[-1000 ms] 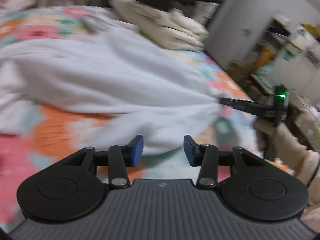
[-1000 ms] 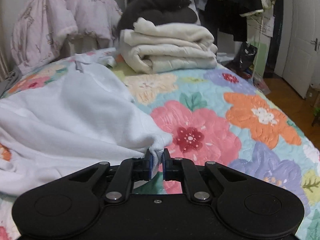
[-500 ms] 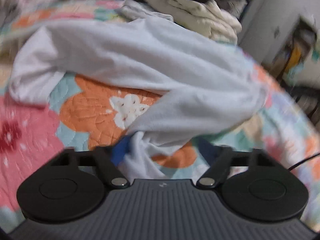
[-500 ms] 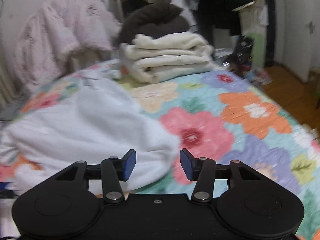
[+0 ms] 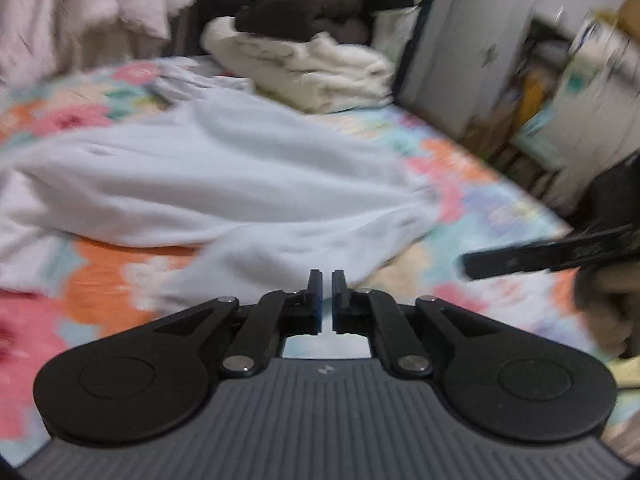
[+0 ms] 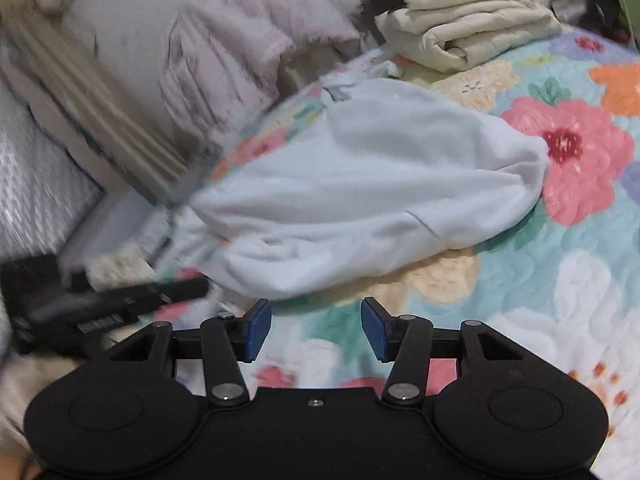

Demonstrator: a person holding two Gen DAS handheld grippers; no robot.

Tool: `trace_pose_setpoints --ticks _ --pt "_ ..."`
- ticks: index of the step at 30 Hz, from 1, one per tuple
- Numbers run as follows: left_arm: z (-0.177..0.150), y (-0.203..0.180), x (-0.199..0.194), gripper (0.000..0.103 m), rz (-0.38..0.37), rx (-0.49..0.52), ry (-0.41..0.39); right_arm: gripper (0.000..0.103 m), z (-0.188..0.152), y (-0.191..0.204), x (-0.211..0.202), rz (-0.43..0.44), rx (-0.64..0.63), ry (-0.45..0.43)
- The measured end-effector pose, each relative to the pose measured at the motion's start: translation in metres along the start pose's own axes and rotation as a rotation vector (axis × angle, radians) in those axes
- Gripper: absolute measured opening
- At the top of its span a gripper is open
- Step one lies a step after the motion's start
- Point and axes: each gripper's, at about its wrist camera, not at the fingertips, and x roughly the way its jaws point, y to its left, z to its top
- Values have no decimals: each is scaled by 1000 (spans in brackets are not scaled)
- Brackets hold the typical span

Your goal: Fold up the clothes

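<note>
A white garment (image 5: 224, 172) lies crumpled on the flowered bedspread (image 5: 100, 272). My left gripper (image 5: 327, 292) sits at the garment's near edge. Its jaws are closing to a thin gap, and a bit of the pale cloth seems pinched between the pads. In the right wrist view the same garment (image 6: 380, 184) lies ahead in a bunched heap. My right gripper (image 6: 316, 328) is open just short of it over bare bedspread (image 6: 540, 280), with nothing between its fingers. The left gripper's black finger (image 6: 160, 292) shows at the left, at the cloth's edge.
Folded cream blankets (image 5: 312, 64) with a dark garment (image 5: 304, 12) on top sit at the bed's far end. Pink fluffy bedding (image 6: 248, 52) hangs by the wall. A grey cupboard (image 5: 472, 52) and clutter stand past the right bed edge. A person's hand (image 5: 608, 308) holds the right gripper.
My right gripper let go of the garment's corner, opened and swung left and back. My left gripper went from wide open to nearly shut at the garment's near edge.
</note>
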Motion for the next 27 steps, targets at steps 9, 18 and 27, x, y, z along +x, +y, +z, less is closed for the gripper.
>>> trace_pose_setpoints --ticks 9,18,27 --pt "-30 62 11 61 150 -143 133 56 -6 41 60 81 -213 135" --pt "-15 35 9 12 -90 -130 -34 57 6 21 55 191 -39 98" --pt "8 -5 -17 12 -160 -30 -191 67 15 -50 16 424 540 -20"
